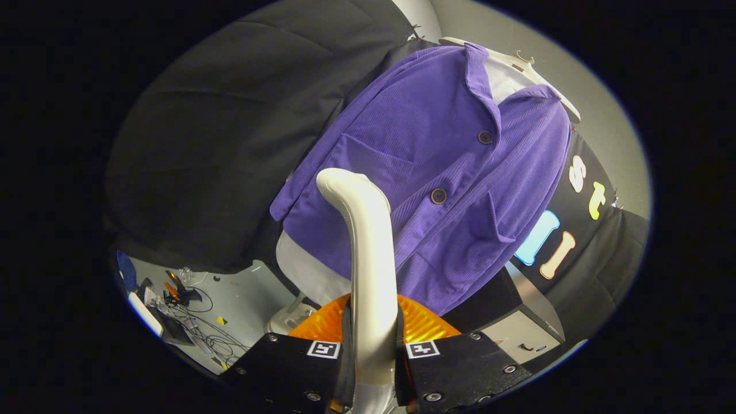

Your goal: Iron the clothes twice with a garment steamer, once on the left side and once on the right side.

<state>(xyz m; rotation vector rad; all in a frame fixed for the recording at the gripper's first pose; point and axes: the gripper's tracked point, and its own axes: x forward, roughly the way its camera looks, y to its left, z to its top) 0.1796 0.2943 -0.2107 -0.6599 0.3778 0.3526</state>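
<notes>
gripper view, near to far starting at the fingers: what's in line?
gripper shut on the steamer handle → steamer head → purple jacket → white hanger at its collar.

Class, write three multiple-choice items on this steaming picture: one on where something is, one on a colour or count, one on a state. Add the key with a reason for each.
1. Where is the steamer?
A. Between the fingers, reaching up toward the jacket
B. Lying on the floor among the cables
C. Hanging from the hanger

2. What colour is the jacket?
A. Green
B. Purple
C. Red

3. What state is the gripper in?
A. Wide open, holding nothing
B. Shut on a sleeve
C. Shut on the steamer

Key:
1 A, its pale handle rises from between the two fingers and its curved head ends in front of the cloth.
2 B, the ribbed jacket on the white hanger is purple, with dark buttons.
3 C, both fingers press against the handle's sides.
</notes>
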